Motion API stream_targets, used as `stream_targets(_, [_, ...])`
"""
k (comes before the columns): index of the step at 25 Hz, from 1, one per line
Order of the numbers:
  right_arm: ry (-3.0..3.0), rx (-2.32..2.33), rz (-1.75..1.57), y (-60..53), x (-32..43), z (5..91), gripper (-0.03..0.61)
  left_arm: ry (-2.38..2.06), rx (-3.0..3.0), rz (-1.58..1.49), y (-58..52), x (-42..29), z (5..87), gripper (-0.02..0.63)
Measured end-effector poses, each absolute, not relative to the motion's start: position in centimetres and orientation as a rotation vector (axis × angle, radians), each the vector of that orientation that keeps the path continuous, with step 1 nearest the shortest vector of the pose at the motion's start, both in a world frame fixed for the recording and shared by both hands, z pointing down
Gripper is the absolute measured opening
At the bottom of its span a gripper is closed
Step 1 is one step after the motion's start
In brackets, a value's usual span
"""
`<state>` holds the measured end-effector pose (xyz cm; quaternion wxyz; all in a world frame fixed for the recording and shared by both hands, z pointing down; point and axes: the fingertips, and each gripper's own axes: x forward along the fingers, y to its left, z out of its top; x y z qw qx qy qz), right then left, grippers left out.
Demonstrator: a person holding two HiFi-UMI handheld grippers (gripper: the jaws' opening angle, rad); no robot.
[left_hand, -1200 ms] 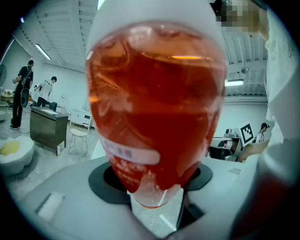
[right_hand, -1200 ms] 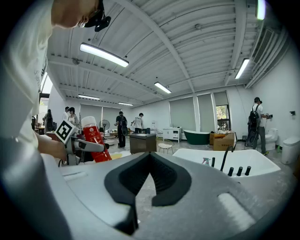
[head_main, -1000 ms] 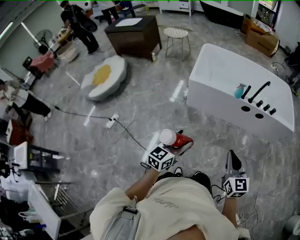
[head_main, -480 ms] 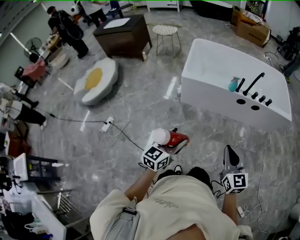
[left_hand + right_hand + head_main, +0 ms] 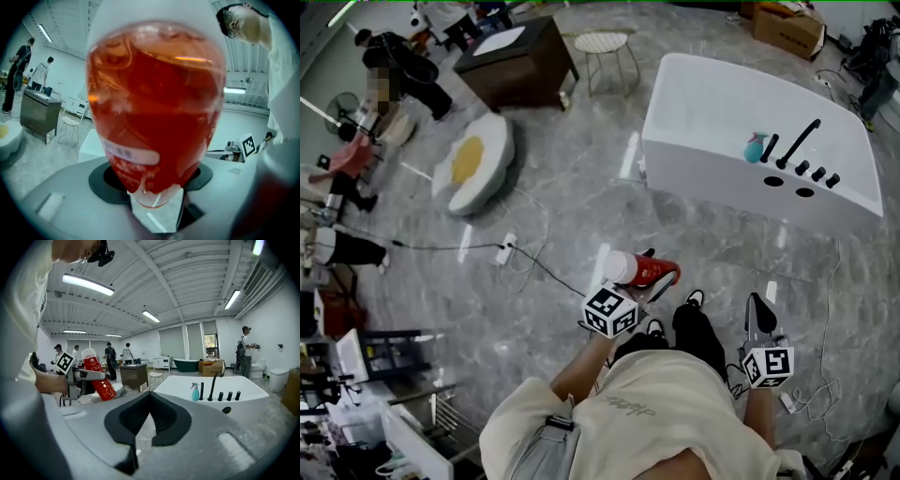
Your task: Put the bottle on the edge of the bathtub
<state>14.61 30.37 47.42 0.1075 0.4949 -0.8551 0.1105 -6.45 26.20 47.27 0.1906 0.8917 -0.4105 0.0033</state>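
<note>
Clamping red bottle (image 5: 639, 270) in left tool (image 5: 654, 281) — right tool (image 5: 150, 394) closed, empty; spray bottle (image 5: 755, 147) on bathtub (image 5: 722, 178).

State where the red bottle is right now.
In the head view, the red bottle is just below centre, clamped in the left tool over the floor, apart from the white bathtub at upper right.

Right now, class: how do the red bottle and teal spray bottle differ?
The red bottle is tilted, gripped in the left claw; the teal spray bottle stands upright on the bathtub edge. The red bottle is white-capped; the teal spray bottle has a trigger head.
</note>
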Motion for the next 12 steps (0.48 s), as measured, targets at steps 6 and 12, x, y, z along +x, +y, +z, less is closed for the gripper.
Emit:
stream_targets(6, [-2.608,1.455,0.292,23.8,14.1,45.6,0.002,-1.167,2.503,0.070,21.0,-6.1,45.8,0.298])
stream_targets(12, [-2.665,1.417,0.271,16.7,14.4,45.5,0.002,-1.183,2.545,-0.002,15.4,-5.2,42.2,0.299])
